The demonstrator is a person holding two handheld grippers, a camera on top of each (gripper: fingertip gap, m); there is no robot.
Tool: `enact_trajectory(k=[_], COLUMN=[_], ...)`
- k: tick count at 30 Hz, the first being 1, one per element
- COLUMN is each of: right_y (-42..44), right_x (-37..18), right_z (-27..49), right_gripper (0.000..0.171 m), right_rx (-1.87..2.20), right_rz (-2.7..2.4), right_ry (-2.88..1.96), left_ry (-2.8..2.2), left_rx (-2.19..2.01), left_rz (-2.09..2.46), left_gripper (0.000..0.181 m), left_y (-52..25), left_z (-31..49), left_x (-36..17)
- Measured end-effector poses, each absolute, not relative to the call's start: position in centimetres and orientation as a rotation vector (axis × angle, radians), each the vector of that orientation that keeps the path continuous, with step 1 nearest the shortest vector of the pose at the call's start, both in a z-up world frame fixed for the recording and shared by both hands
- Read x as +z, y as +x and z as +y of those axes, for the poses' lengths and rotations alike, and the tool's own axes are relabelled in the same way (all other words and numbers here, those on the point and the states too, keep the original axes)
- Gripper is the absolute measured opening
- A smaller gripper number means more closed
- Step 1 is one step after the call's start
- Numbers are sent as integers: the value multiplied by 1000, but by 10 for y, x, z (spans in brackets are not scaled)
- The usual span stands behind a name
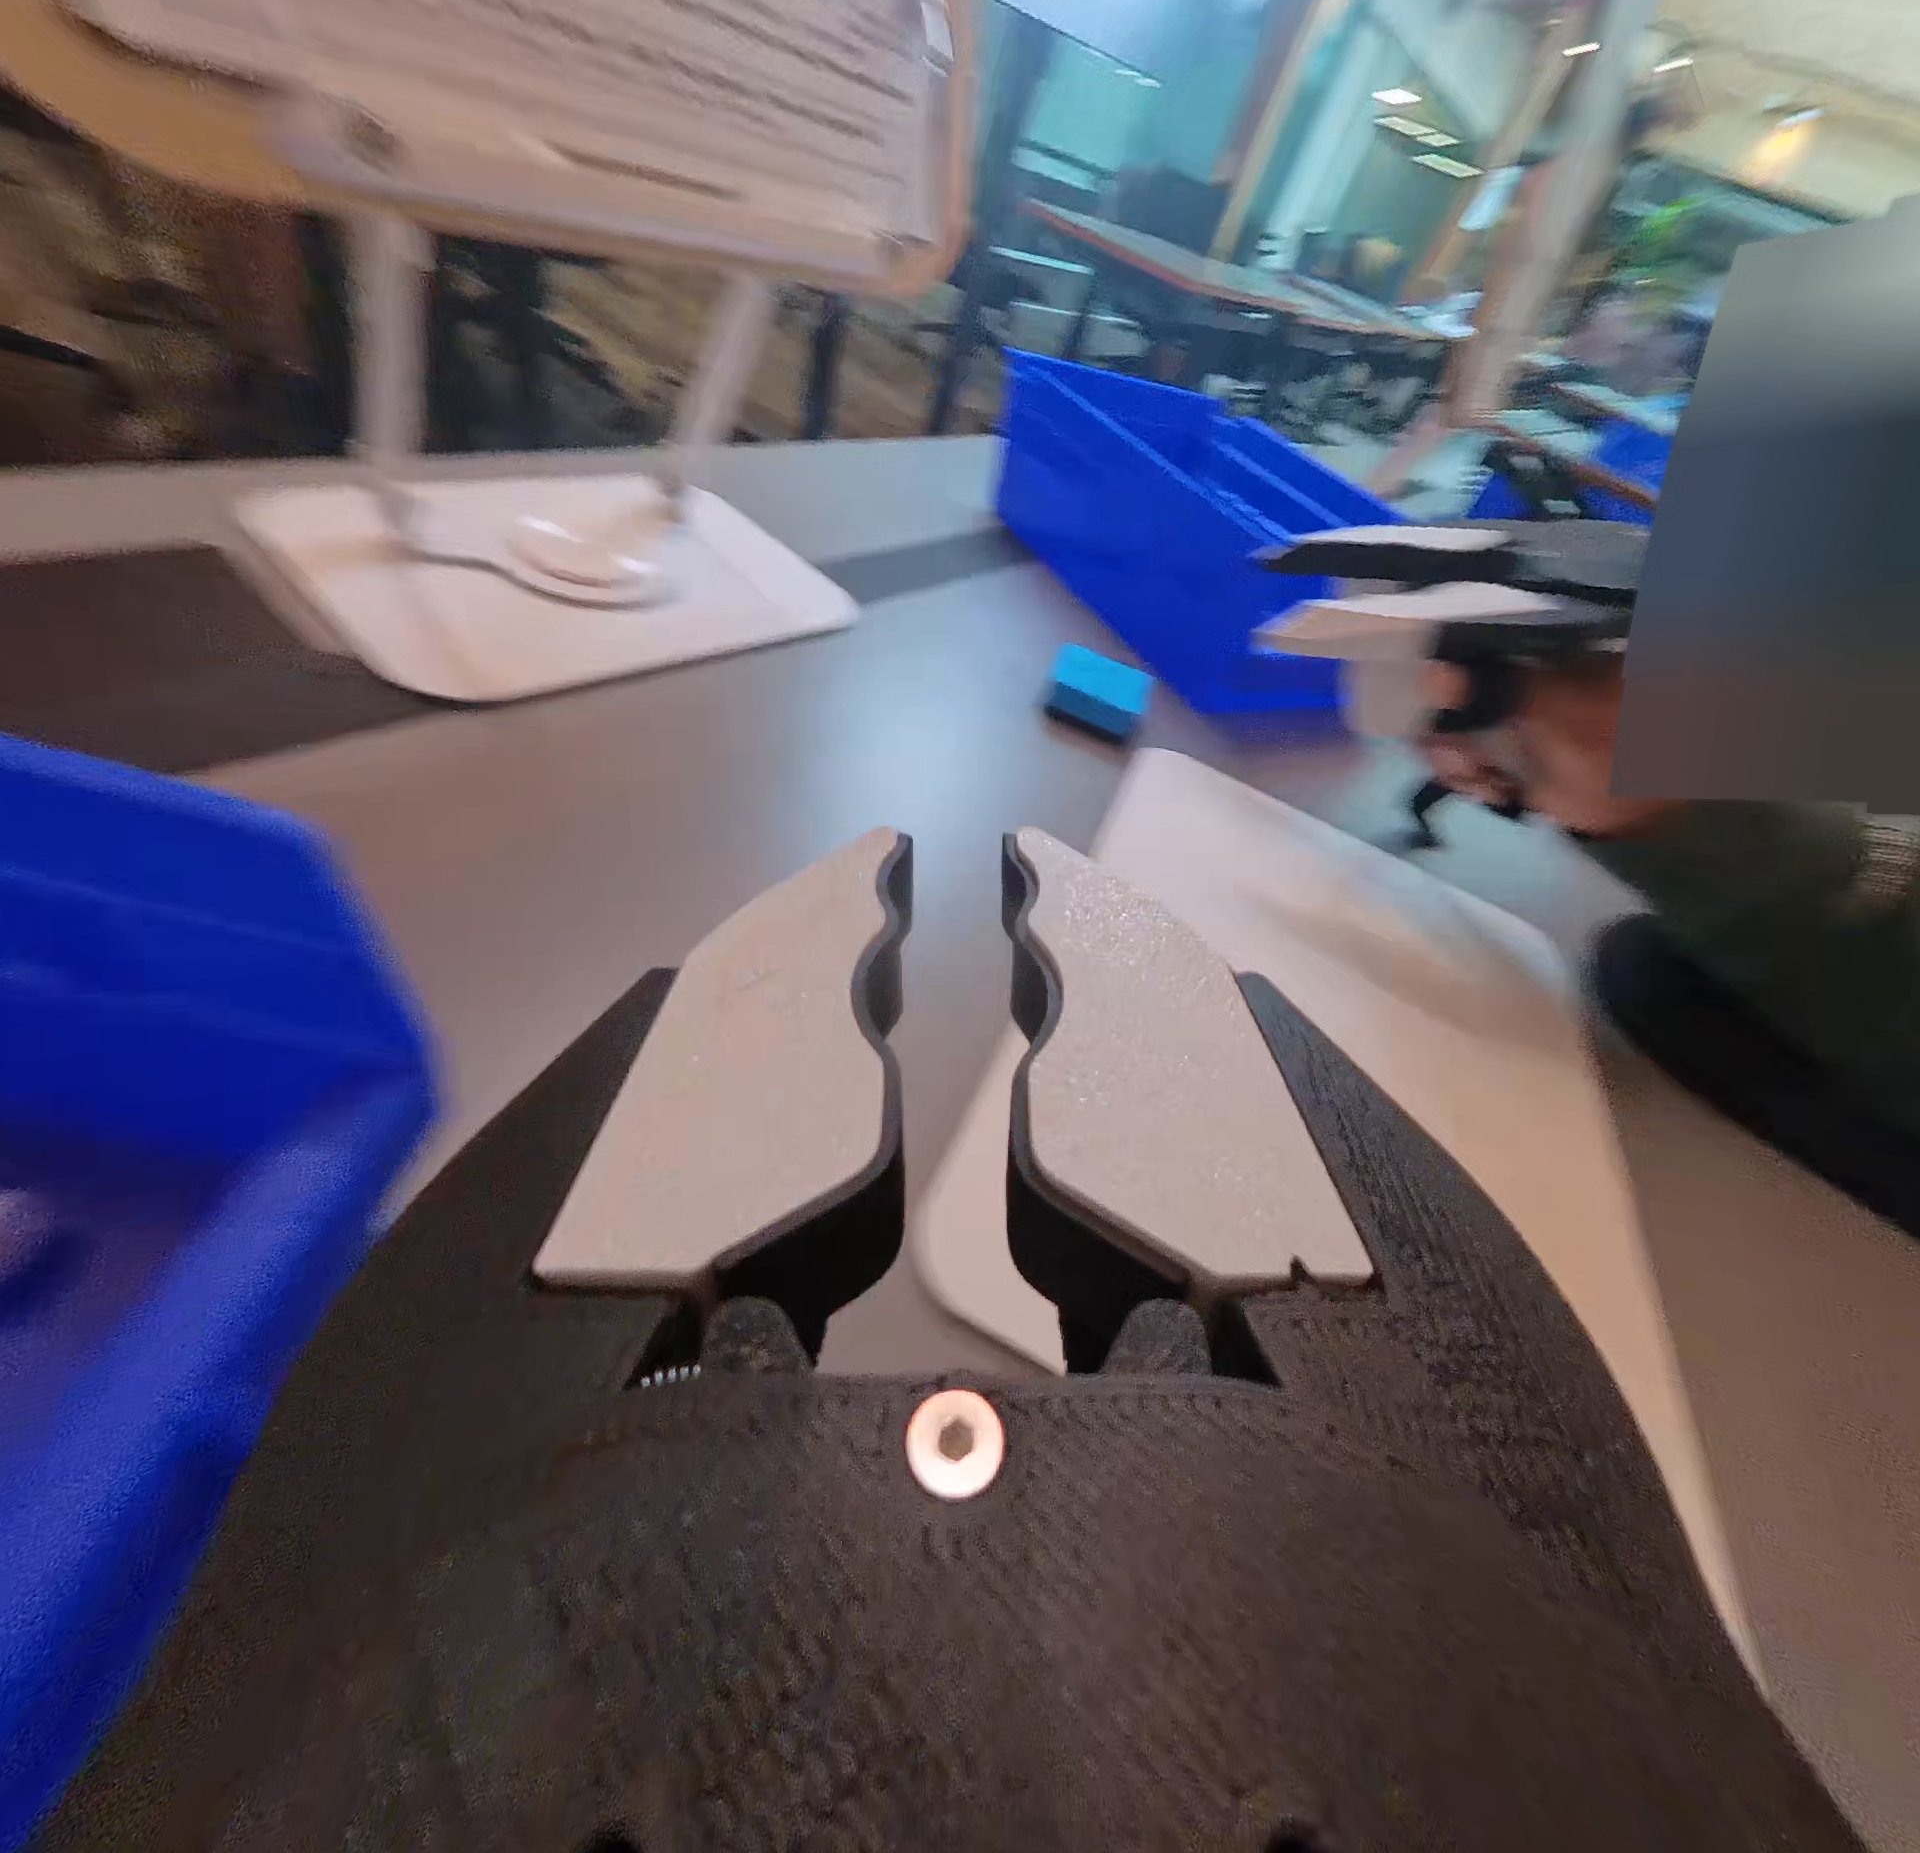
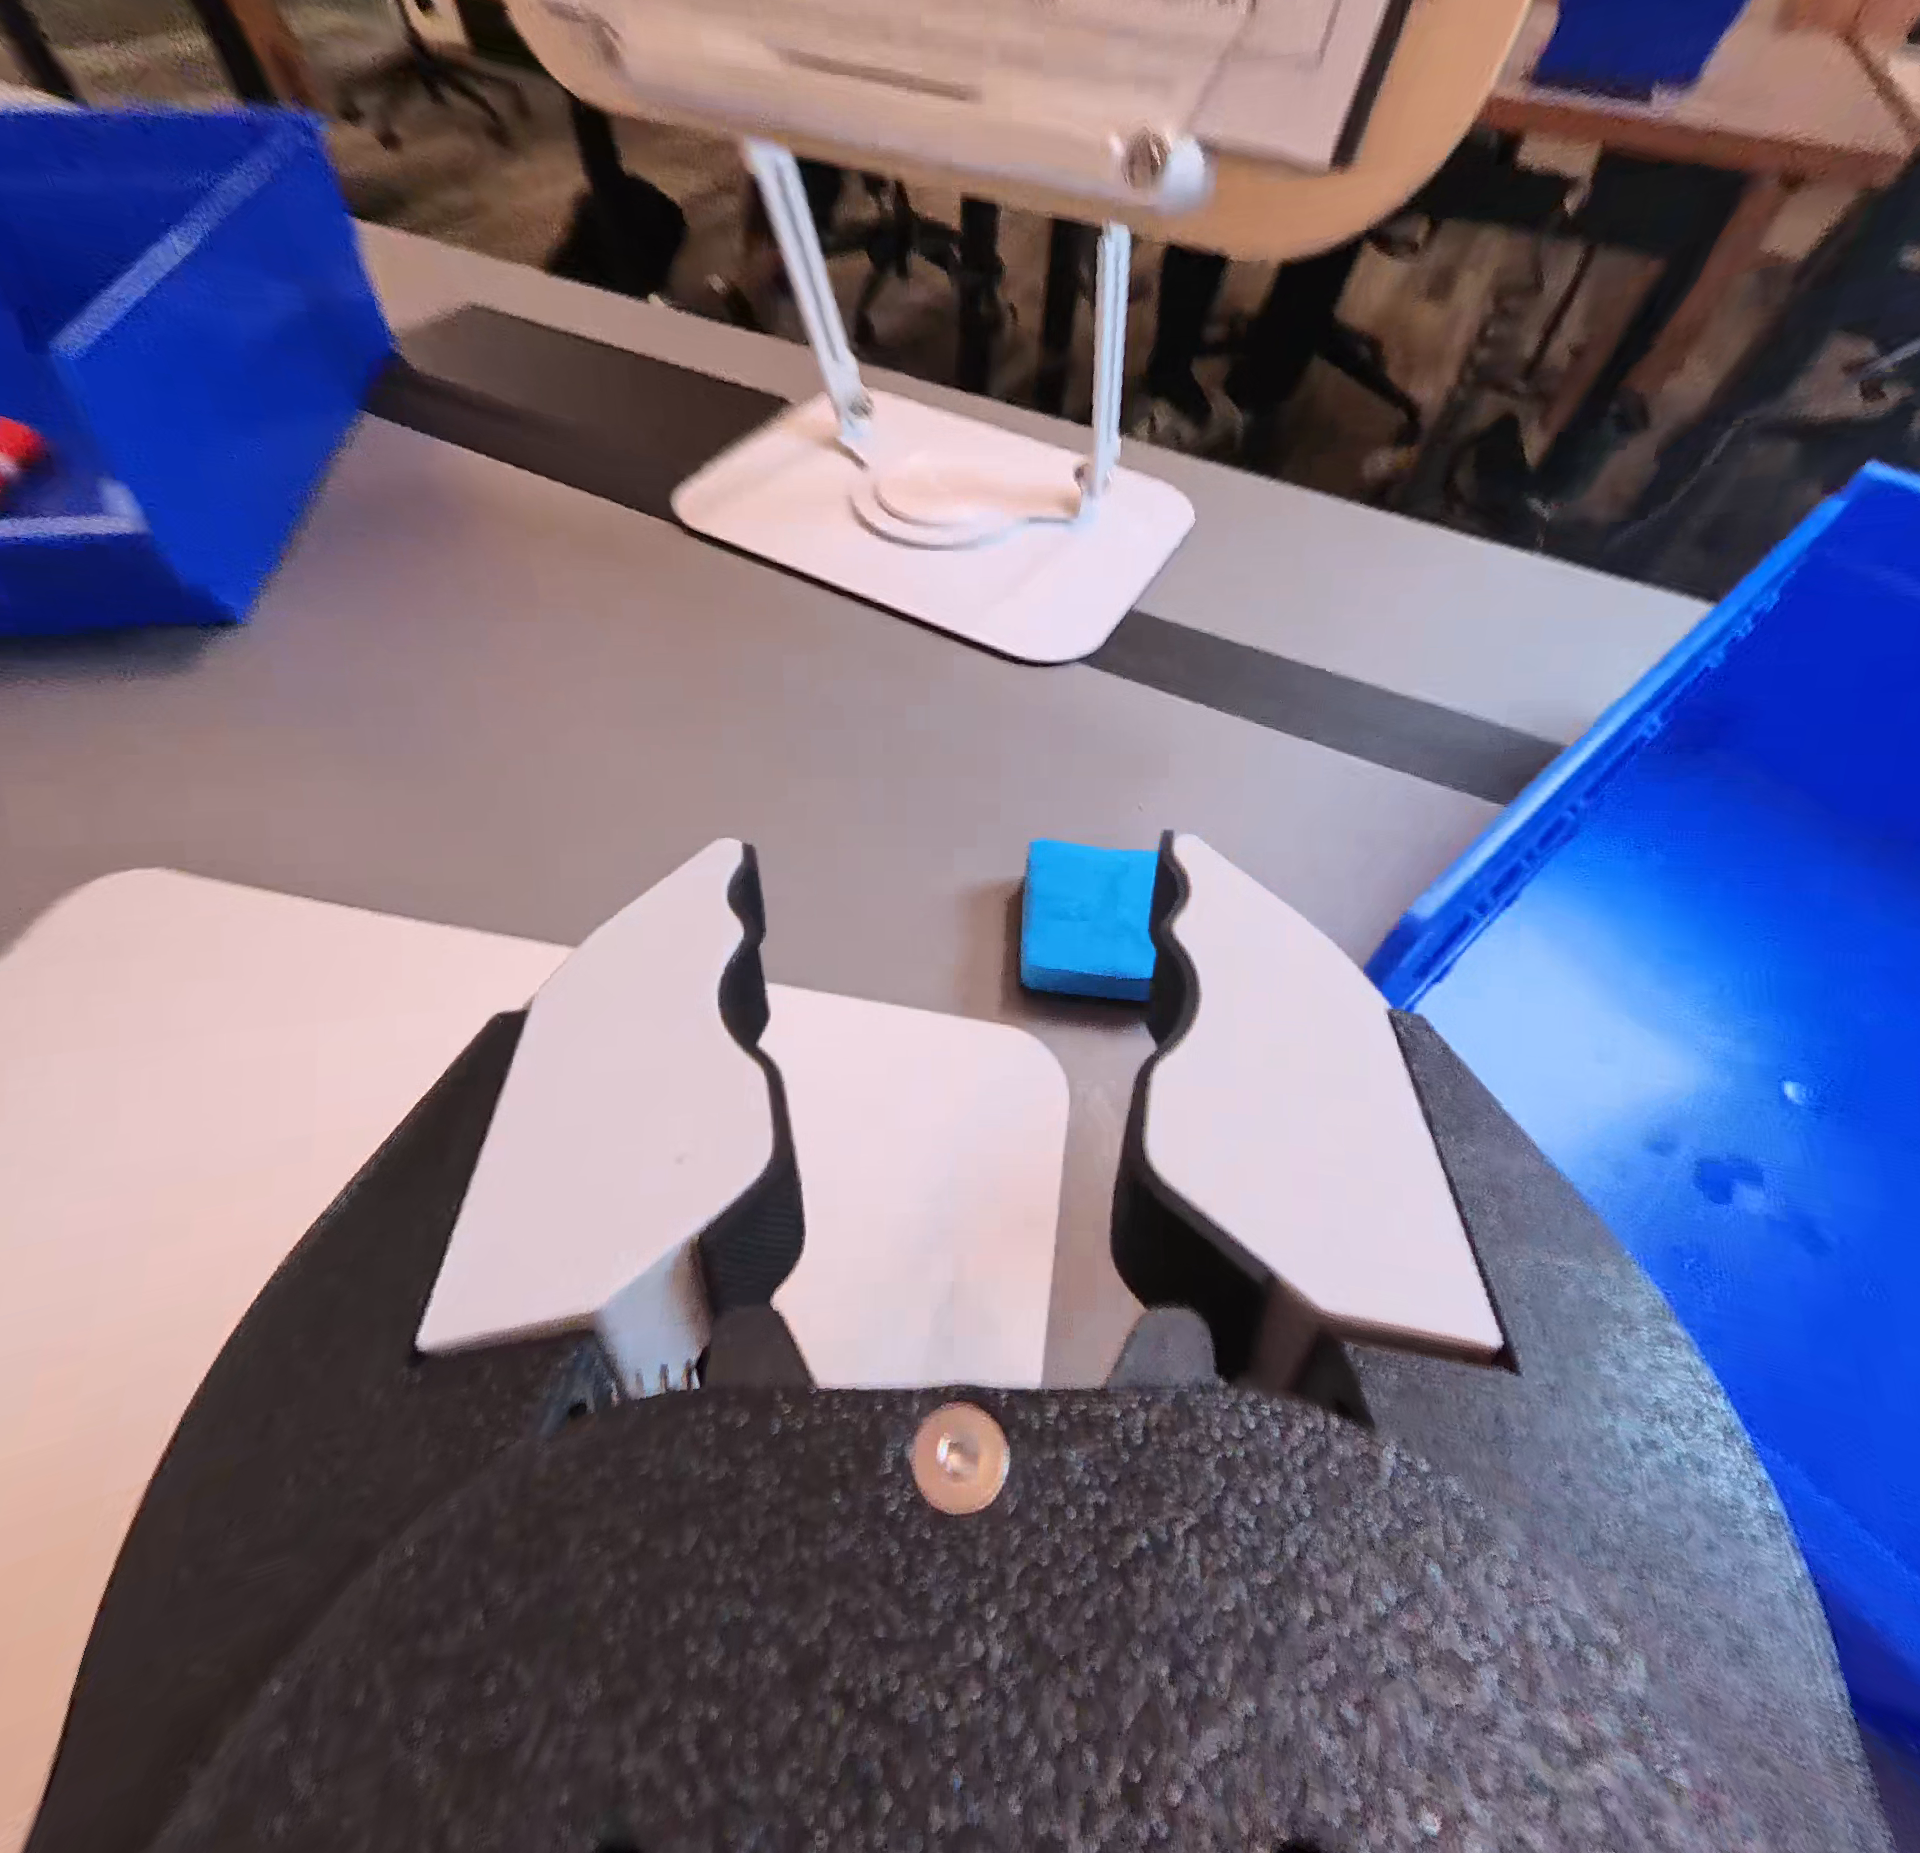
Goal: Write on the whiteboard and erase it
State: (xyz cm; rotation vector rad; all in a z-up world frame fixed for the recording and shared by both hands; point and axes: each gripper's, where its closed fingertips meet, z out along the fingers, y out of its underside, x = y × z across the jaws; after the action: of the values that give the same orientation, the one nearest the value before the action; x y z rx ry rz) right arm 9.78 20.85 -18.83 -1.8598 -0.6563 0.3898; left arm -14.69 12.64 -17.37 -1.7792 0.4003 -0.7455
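Observation:
The whiteboard (image 2: 208, 1076) is a blank white board with rounded corners, lying flat on the grey table (image 2: 520, 743). It also shows in the left wrist view (image 1: 1299, 972). A small blue eraser (image 2: 1086, 920) lies on the table just past the board's far right corner; it shows farther off in the left wrist view (image 1: 1099, 689). My right gripper (image 2: 956, 847) is wide open and empty above the board's corner, with the eraser just ahead by its right fingertip. My left gripper (image 1: 956, 847) is empty with only a narrow gap between its fingers, low over the board's left edge. I see no marker.
A white paper stand (image 2: 935, 546) stands at the back of the table. A blue bin (image 2: 1662, 1076) sits close on the right and another (image 2: 156, 401) on the left with something red inside. In the left wrist view the right gripper (image 1: 1262, 598) and a dark sleeve (image 1: 1766, 972) show, blurred.

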Motion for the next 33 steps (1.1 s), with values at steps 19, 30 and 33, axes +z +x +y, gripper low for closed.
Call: enact_trajectory(k=[19, 30, 33], right_y=[93, 93, 86], right_x=[-196, -190, -181], right_z=[155, 152, 144], right_gripper=[64, 58, 58], right_rx=[549, 487, 507], right_rz=[-798, -817, -841], right_ry=[-1782, -1705, -1633], left_ry=[-2629, -2643, -2361], left_rx=[-187, 206, 129], left_rz=[66, 377, 470], left_gripper=[52, 19, 19], left_y=[-341, -366, -331], left_z=[220, 207, 202], left_x=[-290, -251, -184])
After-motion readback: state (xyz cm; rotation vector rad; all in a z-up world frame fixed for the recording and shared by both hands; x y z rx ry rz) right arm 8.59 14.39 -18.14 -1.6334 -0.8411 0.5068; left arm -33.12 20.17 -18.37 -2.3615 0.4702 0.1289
